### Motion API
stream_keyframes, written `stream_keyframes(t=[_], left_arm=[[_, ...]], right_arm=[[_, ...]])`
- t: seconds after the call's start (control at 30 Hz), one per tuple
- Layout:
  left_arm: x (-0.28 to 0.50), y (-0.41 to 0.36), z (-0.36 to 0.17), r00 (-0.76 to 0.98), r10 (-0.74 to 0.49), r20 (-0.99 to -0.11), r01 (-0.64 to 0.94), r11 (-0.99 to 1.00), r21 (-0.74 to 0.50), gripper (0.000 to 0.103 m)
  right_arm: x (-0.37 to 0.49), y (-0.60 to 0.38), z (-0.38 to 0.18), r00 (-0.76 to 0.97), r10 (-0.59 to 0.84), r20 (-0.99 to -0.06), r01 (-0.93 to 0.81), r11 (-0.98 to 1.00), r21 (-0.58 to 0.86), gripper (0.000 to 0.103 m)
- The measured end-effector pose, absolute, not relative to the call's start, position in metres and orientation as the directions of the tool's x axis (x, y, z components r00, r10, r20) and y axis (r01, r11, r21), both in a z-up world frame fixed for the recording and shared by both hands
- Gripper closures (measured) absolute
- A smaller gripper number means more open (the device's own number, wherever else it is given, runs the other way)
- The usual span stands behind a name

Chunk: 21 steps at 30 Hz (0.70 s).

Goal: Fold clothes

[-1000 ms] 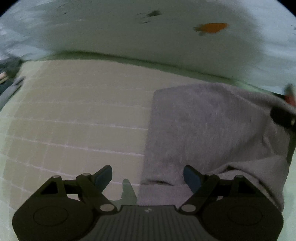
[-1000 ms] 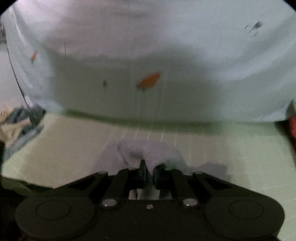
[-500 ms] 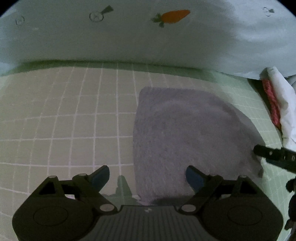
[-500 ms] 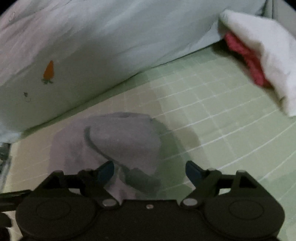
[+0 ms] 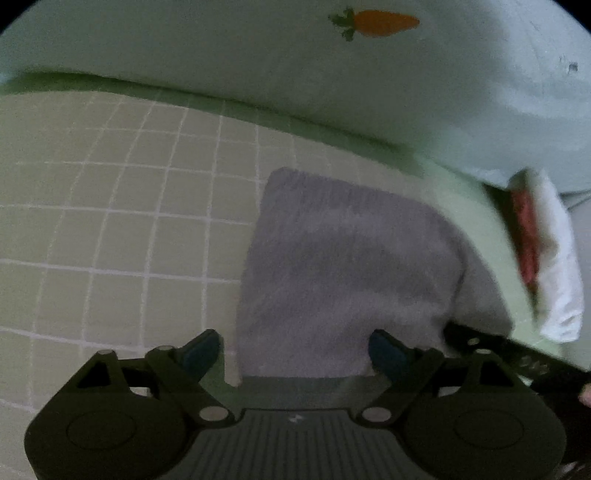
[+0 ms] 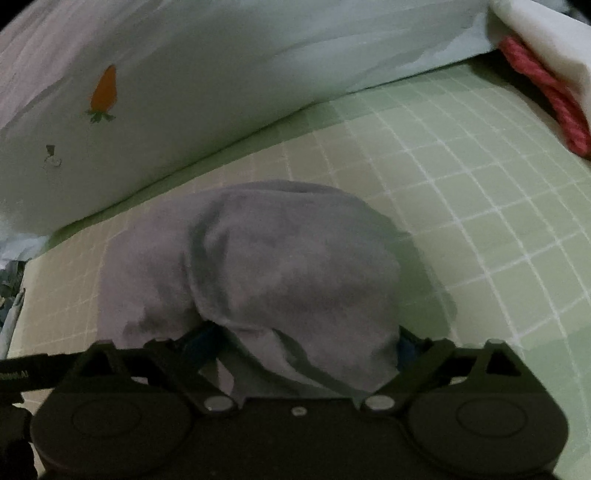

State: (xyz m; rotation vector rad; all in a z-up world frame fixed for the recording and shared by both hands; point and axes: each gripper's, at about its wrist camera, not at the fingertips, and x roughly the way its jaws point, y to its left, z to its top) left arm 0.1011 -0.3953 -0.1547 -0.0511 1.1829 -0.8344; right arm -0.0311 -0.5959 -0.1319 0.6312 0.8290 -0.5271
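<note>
Grey garment [image 5: 347,266] lies folded on a green grid-lined mat [image 5: 110,229], roughly a rectangle in the left wrist view, near edge right at the left gripper [image 5: 295,352]. Right wrist view shows the same garment [image 6: 280,266] bunched higher, with a rounded top layer folded over and a dark seam line curving down its left part; a lighter inner layer shows at the near edge.

Left gripper: jaws spread wide, blue pads either side of the garment's near edge, nothing pinched. Cannot tell if the pads touch the fabric.

Right gripper [image 6: 306,343]: jaws also spread, the garment's near fold bulging between them and hiding most of the blue pads; not pinching it.

In the left wrist view a dark bar of the right gripper pokes in from the right, at the garment's right edge.

Behind the mat: pale bedding with a carrot print [image 5: 376,24], running along the far side of the mat. Right of the garment, well apart: white cloth [image 5: 557,258] with a red fabric [image 6: 546,81] tucked under it, at the mat's far right edge. Some blurred grey-blue items at the far left edge in the right wrist view, unclear what.
</note>
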Motion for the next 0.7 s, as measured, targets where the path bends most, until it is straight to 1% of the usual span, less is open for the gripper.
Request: stream_keyframes(t=[0.03,0.1,0.13,0.17,0.2,0.23,0.27,0.33,0.4,0.7], left_arm=[[0.103,-0.396,-0.157,0.091,-0.631,-0.77,0.533,0.684,-0.498,0.024],[0.106,-0.398,-0.164,0.045,-0.684,-0.728,0.495,0.648,-0.579,0.031],[0.106,-0.4,-0.167,0.029,-0.699,-0.714,0.481,0.636,-0.604,0.038],[0.104,-0.402,-0.168,0.02,-0.705,-0.709,0.475,0.631,-0.613,0.048],[0.103,-0.405,-0.17,0.012,-0.71,-0.704,0.47,0.626,-0.623,0.052],[0.1,-0.406,-0.17,0.007,-0.716,-0.698,0.47,0.619,-0.629,0.057],[0.097,-0.407,-0.168,0.007,-0.723,-0.691,0.476,0.61,-0.633,0.061],[0.089,-0.407,-0.161,0.003,-0.735,-0.678,0.489,0.593,-0.64,0.063],[0.08,-0.408,-0.154,-0.004,-0.745,-0.667,0.501,0.576,-0.646,0.064],[0.025,-0.421,-0.117,-0.033,-0.783,-0.621,0.572,0.495,-0.655,0.065]], right_arm=[[-0.029,-0.593,-0.132,0.565,-0.188,-0.804,0.653,0.697,0.295,0.005],[-0.024,-0.589,-0.131,0.564,-0.193,-0.803,0.653,0.699,0.291,0.006],[-0.022,-0.586,-0.13,0.571,-0.188,-0.799,0.646,0.703,0.296,0.013],[-0.02,-0.584,-0.129,0.578,-0.182,-0.796,0.638,0.708,0.302,0.018],[-0.017,-0.583,-0.129,0.585,-0.165,-0.794,0.625,0.716,0.312,0.036],[-0.015,-0.581,-0.127,0.591,-0.144,-0.794,0.613,0.72,0.325,0.061],[-0.015,-0.58,-0.126,0.588,-0.141,-0.797,0.618,0.713,0.33,0.065],[-0.015,-0.578,-0.123,0.583,-0.134,-0.802,0.628,0.7,0.339,0.071],[-0.019,-0.575,-0.117,0.586,-0.136,-0.799,0.633,0.693,0.346,0.074],[-0.09,-0.571,-0.079,0.636,-0.193,-0.747,0.644,0.666,0.376,0.075]])
